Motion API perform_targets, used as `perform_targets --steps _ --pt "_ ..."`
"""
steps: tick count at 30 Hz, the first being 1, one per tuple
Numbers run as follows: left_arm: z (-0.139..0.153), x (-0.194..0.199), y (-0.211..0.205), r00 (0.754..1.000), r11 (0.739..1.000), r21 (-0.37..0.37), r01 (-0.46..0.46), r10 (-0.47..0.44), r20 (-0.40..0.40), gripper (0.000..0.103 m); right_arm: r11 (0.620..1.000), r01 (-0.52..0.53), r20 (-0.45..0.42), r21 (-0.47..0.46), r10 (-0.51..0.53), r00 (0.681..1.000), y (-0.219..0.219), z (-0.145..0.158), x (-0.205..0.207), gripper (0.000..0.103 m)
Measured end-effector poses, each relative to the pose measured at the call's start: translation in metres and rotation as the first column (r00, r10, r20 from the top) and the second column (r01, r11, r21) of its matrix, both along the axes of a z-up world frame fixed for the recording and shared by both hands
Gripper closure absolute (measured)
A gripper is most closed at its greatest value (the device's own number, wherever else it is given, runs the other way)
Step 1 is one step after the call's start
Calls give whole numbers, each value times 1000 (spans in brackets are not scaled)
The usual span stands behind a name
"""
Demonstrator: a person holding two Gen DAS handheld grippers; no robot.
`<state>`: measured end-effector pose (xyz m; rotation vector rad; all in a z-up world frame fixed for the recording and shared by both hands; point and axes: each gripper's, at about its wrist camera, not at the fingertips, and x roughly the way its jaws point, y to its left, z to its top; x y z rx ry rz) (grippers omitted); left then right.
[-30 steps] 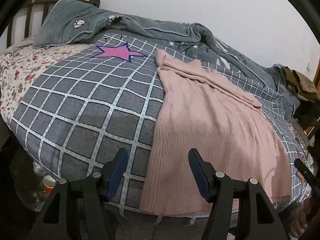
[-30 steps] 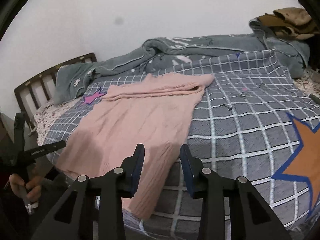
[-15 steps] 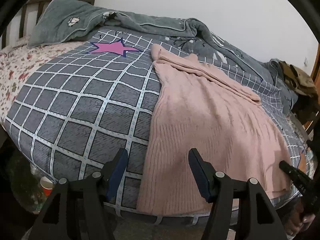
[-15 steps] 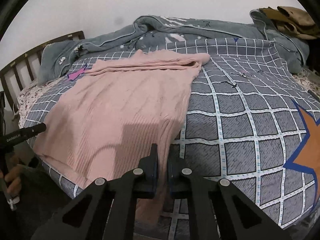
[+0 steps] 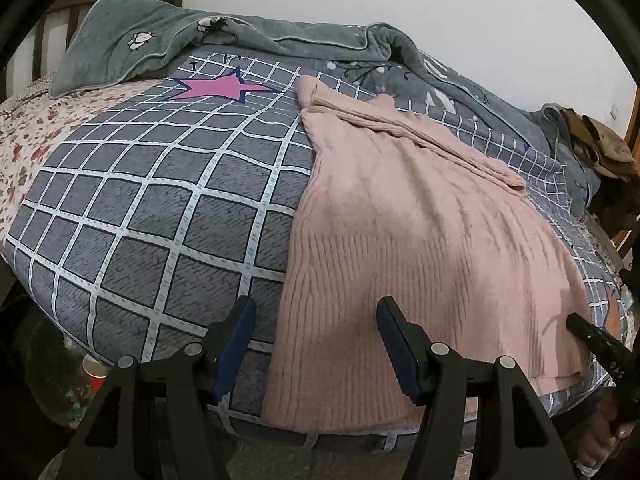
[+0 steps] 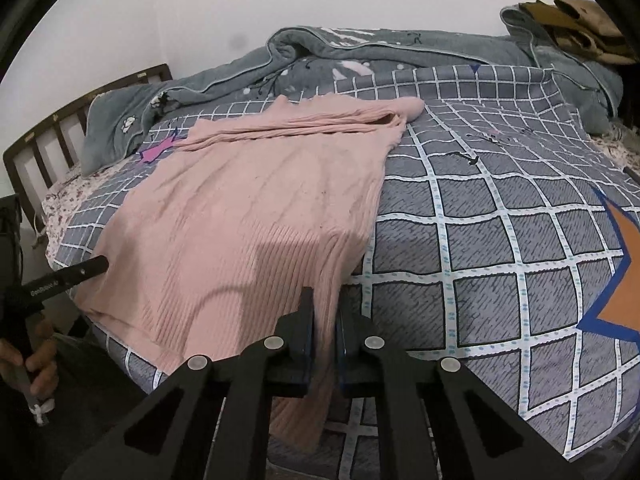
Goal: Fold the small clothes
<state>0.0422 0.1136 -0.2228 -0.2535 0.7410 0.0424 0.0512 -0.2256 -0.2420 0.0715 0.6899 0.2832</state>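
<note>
Right gripper (image 6: 324, 332): jaws pressed together on the near right corner of the pink sweater (image 6: 256, 216), pinching the ribbed hem where it hangs over the edge of the checked blanket (image 6: 480, 240). Left gripper (image 5: 316, 344): jaws spread wide, holding nothing, poised over the sweater's near left hem corner; whether a pad touches the fabric cannot be told. The sweater lies flat on the blanket, hem toward the grippers, sleeves folded across its far end. Beyond the sweater: a pink star (image 5: 218, 88) printed on the blanket, then a rumpled grey quilt (image 5: 280, 40) along the wall.
</note>
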Motion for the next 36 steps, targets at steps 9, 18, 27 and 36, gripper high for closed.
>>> perform_targets --steps 9,18,27,36 --pt "0 0 0 1000 1000 5 2 -2 -1 42 999 -20 25 -46 22 999 11 -1 -4 79" --pt "0 0 -1 1000 1000 5 3 -3 0 42 998 -9 39 -59 12 999 10 0 -5 78" --pt "0 0 -1 1000 1000 4 3 -3 0 42 1000 -3 9 -14 3 1000 4 1 -1 78" --pt "0 0 -1 1000 1000 4 3 -3 0 42 1000 0 11 -12 0 1000 4 1 -1 78"
